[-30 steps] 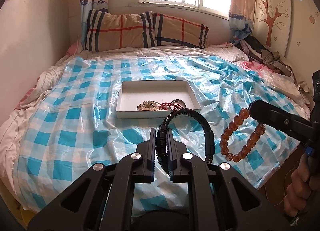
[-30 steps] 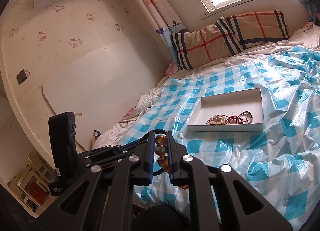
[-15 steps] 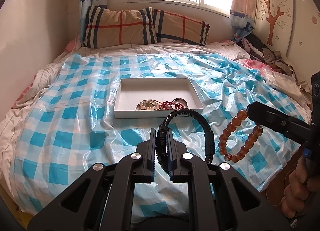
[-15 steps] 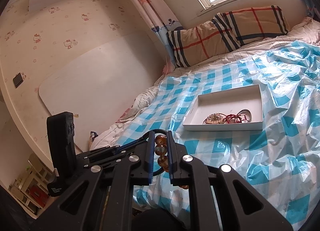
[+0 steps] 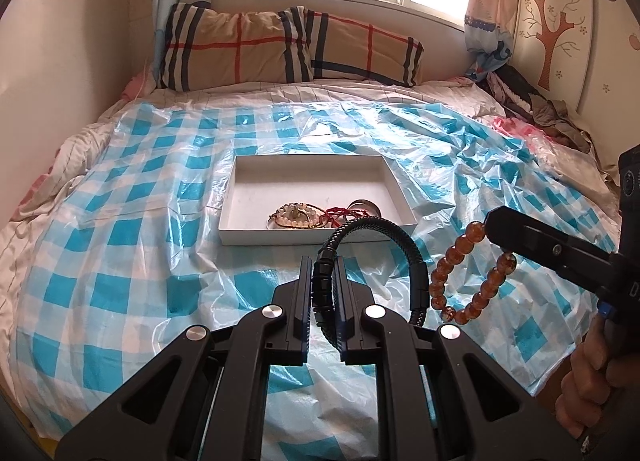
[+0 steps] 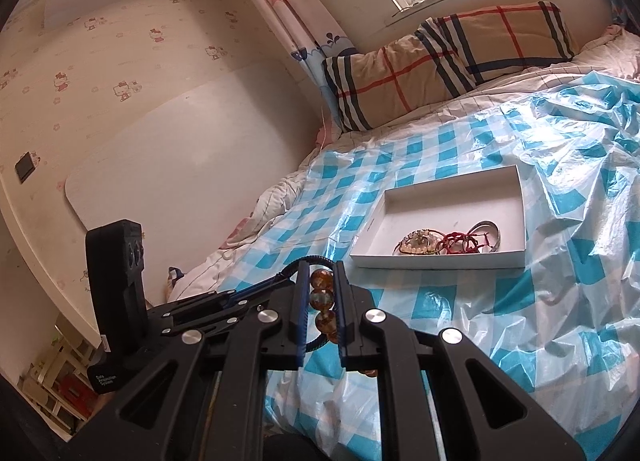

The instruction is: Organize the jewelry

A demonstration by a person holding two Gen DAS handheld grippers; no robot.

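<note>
Now the white tray (image 5: 236, 197) looms nearer both grippers.

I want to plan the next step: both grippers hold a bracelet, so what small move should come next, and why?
Probably carry the left gripper, shut on the black bracelet, forward over the white tray. The tray lies straight ahead, already holding other jewelry, with bare floor at its far side.

Ahead of the left claw (image 5: 323, 285), the cuff (image 5: 372, 226) hides the tray's (image 5: 316, 236) near rim and part of the tangled pieces (image 5: 316, 217), too small to sort. The right claw (image 6: 322, 301) covers most of the beads (image 6: 321, 295); perhaps three show. Its hand (image 5: 592, 373) is cut off at the frame edge.
</note>
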